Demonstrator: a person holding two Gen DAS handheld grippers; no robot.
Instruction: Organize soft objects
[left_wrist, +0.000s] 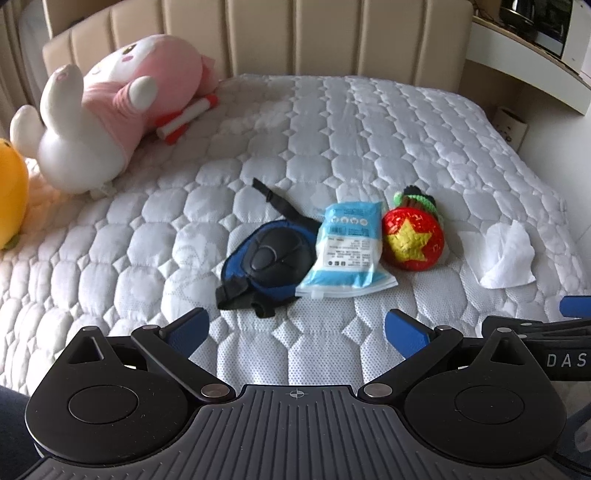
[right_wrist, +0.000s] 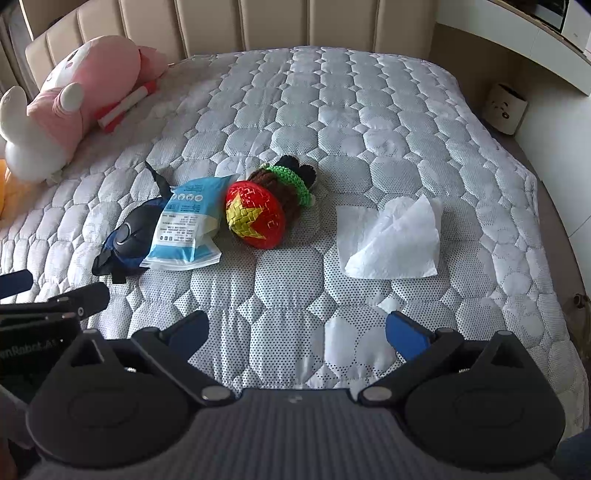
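Left gripper (left_wrist: 295, 328): jaws apart, empty, above the bed's (left_wrist: 369, 122) near edge.
Right gripper (right_wrist: 297, 332): the same.
Pad (left_wrist: 266, 254), pouch (left_wrist: 347, 247), ball (left_wrist: 412, 240), doll (right_wrist: 291, 184): touching cluster mid-bed, probably gathered.
Tissue (right_wrist: 395, 240): apart, toward right edge.
Plush (left_wrist: 103, 110): far-left corner.

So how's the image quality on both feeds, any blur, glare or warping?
Left wrist view: daylight, the pink plush rabbit slightly soft, the headboard bowed by fisheye. Right wrist view: the red woven ball shows small glints, the white tissue is nearly blown out, and corners are warped.
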